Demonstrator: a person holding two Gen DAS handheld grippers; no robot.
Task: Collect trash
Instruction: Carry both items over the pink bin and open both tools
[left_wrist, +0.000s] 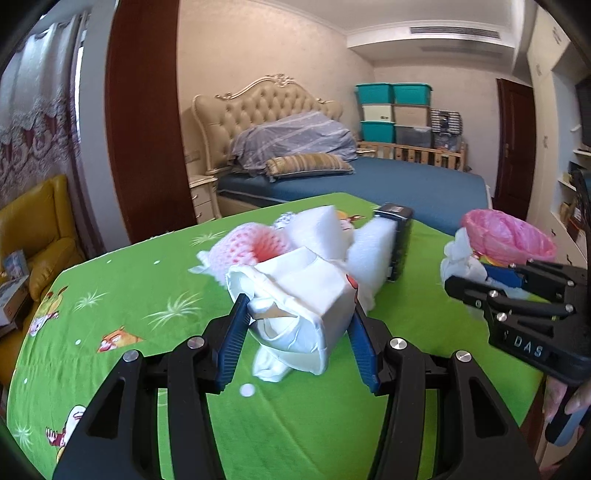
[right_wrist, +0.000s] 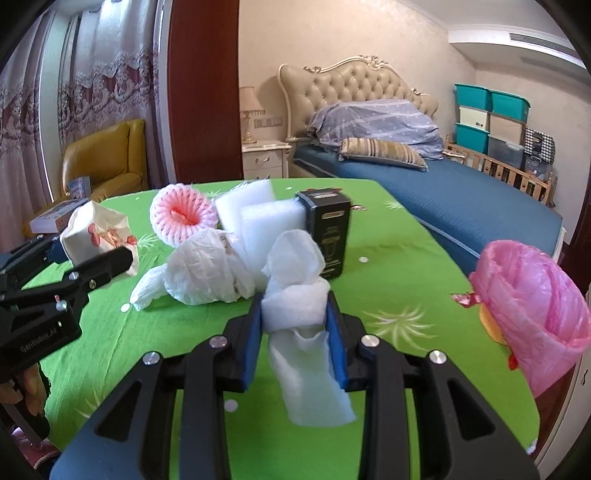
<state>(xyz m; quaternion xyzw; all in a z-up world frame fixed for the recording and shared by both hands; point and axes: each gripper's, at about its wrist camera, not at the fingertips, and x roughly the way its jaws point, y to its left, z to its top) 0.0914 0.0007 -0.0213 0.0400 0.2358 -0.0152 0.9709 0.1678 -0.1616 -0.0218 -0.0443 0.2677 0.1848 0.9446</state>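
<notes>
Right now both tools are loaded. The left tool (left_wrist: 301, 325) clamps its blue pads on a crumpled white paper bag (left_wrist: 295, 295) with a red print, and the bag juts out past the fingertips above the green worktop (left_wrist: 147, 295). From the right wrist view the same bag (right_wrist: 98, 234) shows at the far left, pinched in the left tool (right_wrist: 88, 254).

The right tool (right_wrist: 295, 314) is closed on a strip of white foam wrap (right_wrist: 295, 306); one end bunches up above the pads, the other trails back toward the camera between the fingers. In the left wrist view that tool (left_wrist: 476, 280) comes in from the right edge with white stuff at its tip.

Just beyond the tools sits the rest of the trash in one heap on the worktop. A wad of white tissue (right_wrist: 207, 269) lies nearest, left of the held wrap. Behind it stand two white foam blocks (right_wrist: 258, 218), touching each other. Left of them lies a pink foam net sleeve (right_wrist: 183, 214), its opening facing the camera. Right of the blocks a black box (right_wrist: 328, 236) stands upright, pressed against the foam.

Off to the right, at the worktop's edge, a pink bin bag (right_wrist: 532, 310) gapes open, well apart from the heap.

Farther back is a bed (right_wrist: 461, 206) with a blue sheet, a striped pillow and a tufted headboard. A yellow armchair (right_wrist: 107, 162) stands at the left by the curtains, and teal boxes (right_wrist: 487, 99) are stacked in the far corner.
</notes>
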